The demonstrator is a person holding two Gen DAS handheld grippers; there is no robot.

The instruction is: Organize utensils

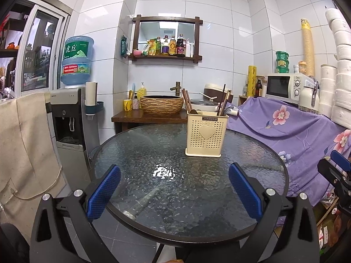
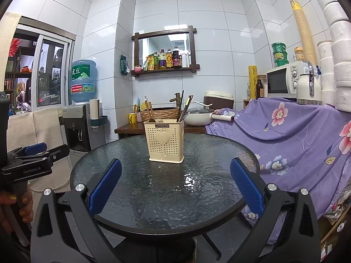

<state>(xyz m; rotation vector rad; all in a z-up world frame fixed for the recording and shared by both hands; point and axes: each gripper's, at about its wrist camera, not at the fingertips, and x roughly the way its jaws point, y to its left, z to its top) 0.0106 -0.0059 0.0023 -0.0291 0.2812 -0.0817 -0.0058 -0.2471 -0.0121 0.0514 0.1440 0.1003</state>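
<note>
cream perforated plastic utensil holder (image 1: 206, 134) with raised heart is sitting upright at frame centre on round textured glass table (image 1: 136, 153), dark chopsticks and wooden utensils (image 1: 224, 103) sticking out; lower ends hidden inside. left gripper (image 1: 174, 188) and right gripper (image 2: 175, 186) are hovering wide open, holding nothing.
</note>
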